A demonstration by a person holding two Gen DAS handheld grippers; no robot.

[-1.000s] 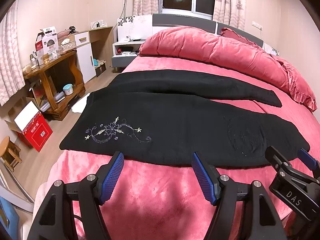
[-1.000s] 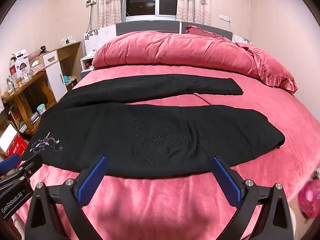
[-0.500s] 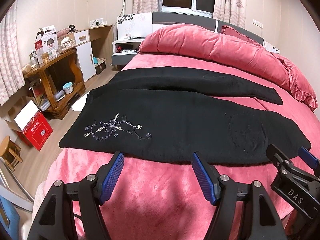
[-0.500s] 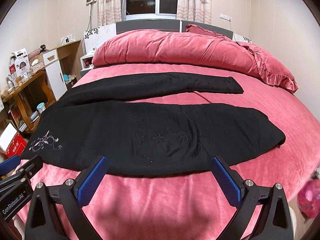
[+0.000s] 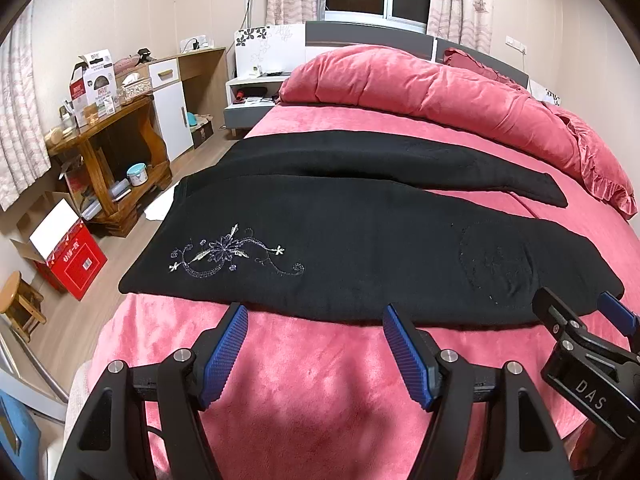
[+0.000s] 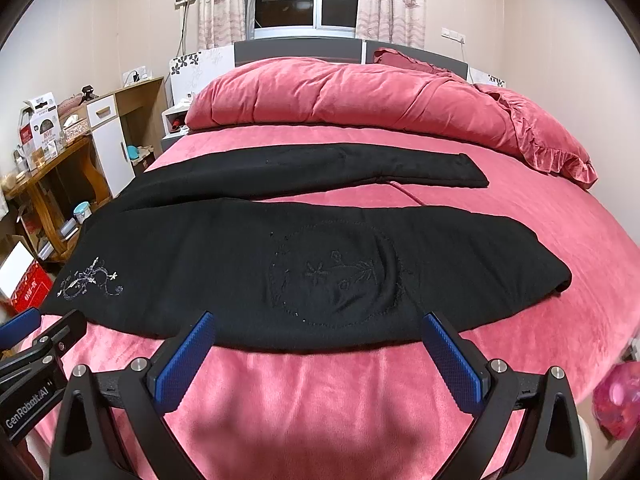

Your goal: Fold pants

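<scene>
Hovering low in frame, your left gripper (image 5: 314, 344) and right gripper (image 6: 318, 354) have jaws spread, empty, facing the pants (image 5: 360, 240) laid flat mid-frame on the bed (image 5: 320, 380) for grabbing its near edge.

Black embroidered fabric pants (image 5: 360, 240) spread across the near part of the pink plush bed (image 5: 320, 380), rumpled pink duvet (image 5: 420, 92) at the far end, wooden shelf table (image 5: 112, 136) left of the bed, red cardboard box (image 5: 70, 258) near it on the floor
</scene>
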